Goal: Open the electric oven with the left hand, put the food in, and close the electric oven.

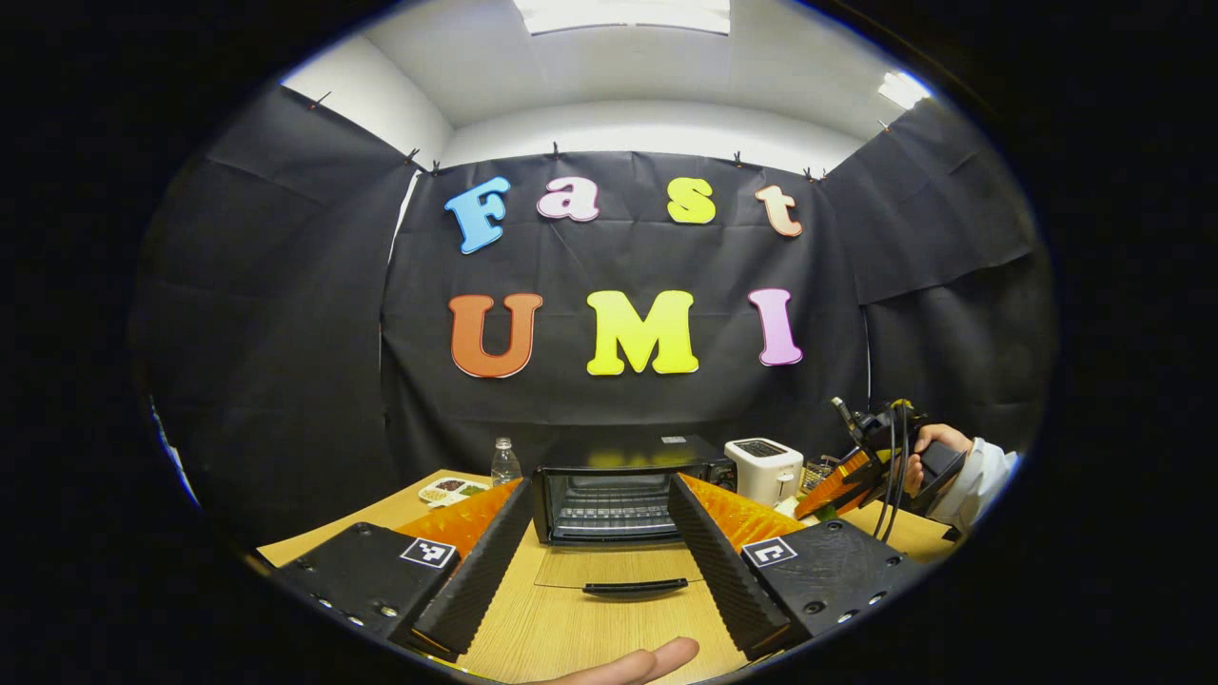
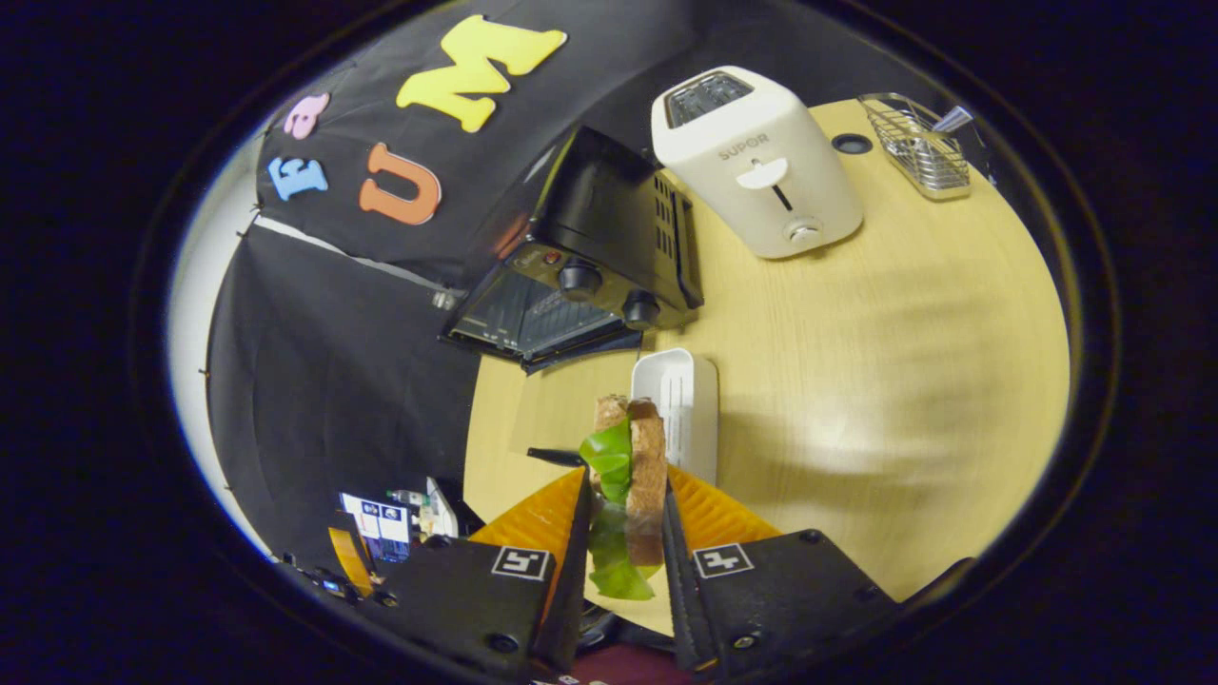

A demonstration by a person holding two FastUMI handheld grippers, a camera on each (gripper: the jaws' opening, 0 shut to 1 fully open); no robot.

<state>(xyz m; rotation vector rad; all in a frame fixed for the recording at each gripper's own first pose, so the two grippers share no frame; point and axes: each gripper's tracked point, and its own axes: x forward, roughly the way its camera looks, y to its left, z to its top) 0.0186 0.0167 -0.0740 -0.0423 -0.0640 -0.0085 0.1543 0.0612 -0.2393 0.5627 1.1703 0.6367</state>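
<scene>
Wooden tabletop [image 2: 856,381] lies bare right of the electric oven [image 1: 618,485], whose door [image 1: 618,571] lies flat open toward me. My left gripper [image 1: 609,561] stands spread, holding nothing. My right gripper [image 2: 623,533] clamps the sandwich [image 2: 633,476], long axis running along the fingers, over the white tray [image 2: 680,409] beside the toaster [image 2: 752,162].

1. Wooden table [image 2: 856,362]: carries all items.
2. Electric oven [image 2: 609,247]: stands at the rear edge, door folded down onto the tabletop.
3. Toaster [image 2: 756,162]: beside the oven.
4. White tray [image 2: 680,400]: before the oven.
5. Wire basket [image 2: 918,143]: far corner.
6. Bottle [image 1: 505,463] and snack dish [image 1: 449,489]: left of the oven.
</scene>
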